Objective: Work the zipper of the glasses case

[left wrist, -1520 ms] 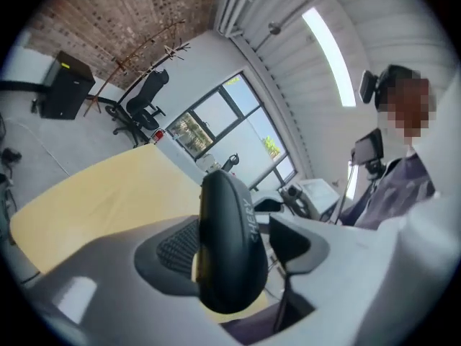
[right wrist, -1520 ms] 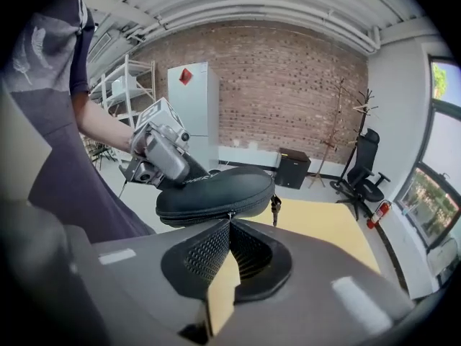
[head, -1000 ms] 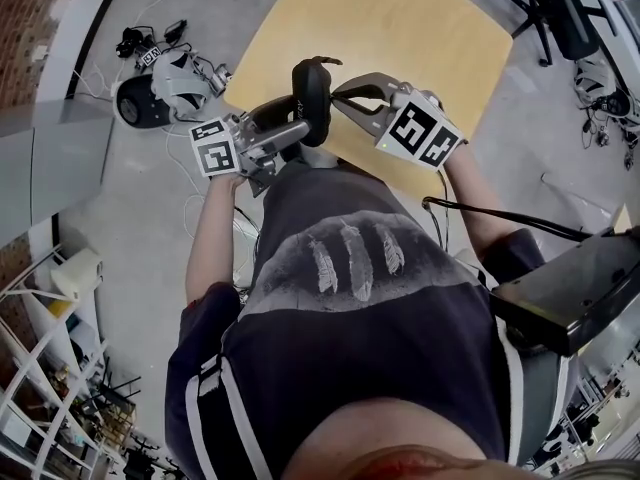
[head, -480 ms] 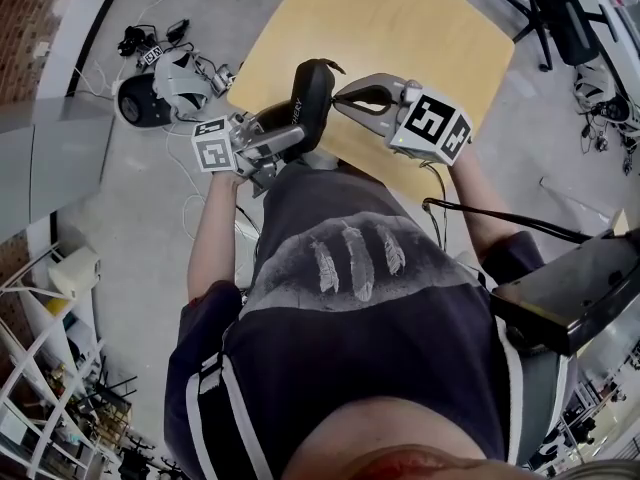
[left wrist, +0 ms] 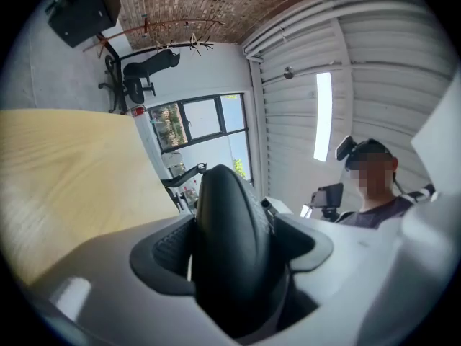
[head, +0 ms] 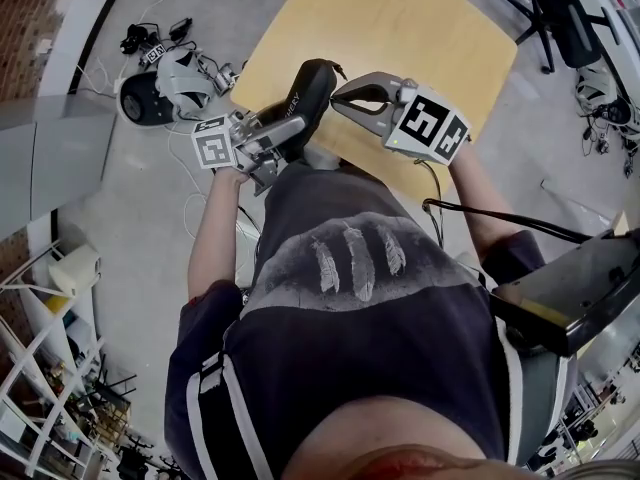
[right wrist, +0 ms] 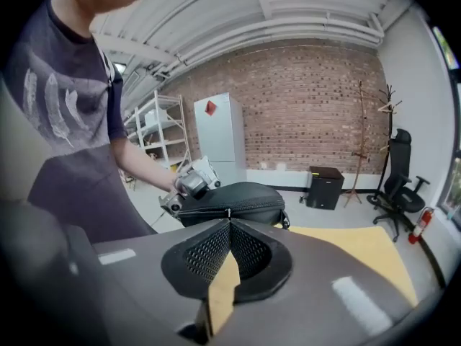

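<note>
A black zipped glasses case (head: 305, 103) is held in the air over the near edge of the wooden table (head: 400, 28). My left gripper (head: 292, 126) grips its lower end, and its jaws have just been closing on the case (left wrist: 230, 251), which fills the space between the pads. From the right, my right gripper (head: 338, 96) meets the case's upper end. In the right gripper view its jaws (right wrist: 229, 223) are shut tip to tip on the small metal zipper pull (right wrist: 229, 213) on the case's zip line (right wrist: 238, 206).
On the floor to the left lies a grey device with cables (head: 175, 78). An office chair (head: 560, 8) stands at the far right. A black box (head: 570, 288) is beside the person's right arm. White shelves (head: 50, 368) stand at the lower left.
The case has tilted a little, its upper end leaning further right. The left gripper has rolled slightly with it. The right gripper stays shut at the case's upper end.
</note>
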{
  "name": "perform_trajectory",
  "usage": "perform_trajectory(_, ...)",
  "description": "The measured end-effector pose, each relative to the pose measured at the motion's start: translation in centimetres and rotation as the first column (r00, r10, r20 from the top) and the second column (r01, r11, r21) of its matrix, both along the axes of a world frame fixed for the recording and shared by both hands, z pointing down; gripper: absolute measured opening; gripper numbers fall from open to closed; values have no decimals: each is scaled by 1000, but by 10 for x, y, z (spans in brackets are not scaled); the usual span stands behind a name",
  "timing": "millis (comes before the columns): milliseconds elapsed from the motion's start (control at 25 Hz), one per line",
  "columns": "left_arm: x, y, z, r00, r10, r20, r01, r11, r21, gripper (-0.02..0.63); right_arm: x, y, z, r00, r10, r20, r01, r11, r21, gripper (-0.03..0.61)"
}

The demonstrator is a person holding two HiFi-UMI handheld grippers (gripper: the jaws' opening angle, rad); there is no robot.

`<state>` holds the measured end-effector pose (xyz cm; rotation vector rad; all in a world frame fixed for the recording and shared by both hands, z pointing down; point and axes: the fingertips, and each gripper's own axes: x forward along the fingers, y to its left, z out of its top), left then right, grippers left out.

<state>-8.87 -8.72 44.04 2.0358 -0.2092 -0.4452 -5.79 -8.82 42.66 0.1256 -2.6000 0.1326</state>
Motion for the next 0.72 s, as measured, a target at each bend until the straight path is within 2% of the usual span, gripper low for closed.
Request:
perform_trajectory(120,-3,-13,11,990,-112,81,115,993,-39,330,3,-15,17,992,71,-104,-58,992,116,0)
perform_trajectory(280,-16,-28,29,941,-274,200,295,952,-83,315,2,-25,42,962,120,-244,-63,971,231,0)
perform_trajectory(480,-21,-34,40,880,-370,299,408,910,-73,301,-4,-22,56,943,132,-306,-56,968,246,0)
perform_trajectory(720,-23,-37,45,859,-421,290,469,875,-120,301,-7,-18,58,942,139,-307,-64,968,243,2)
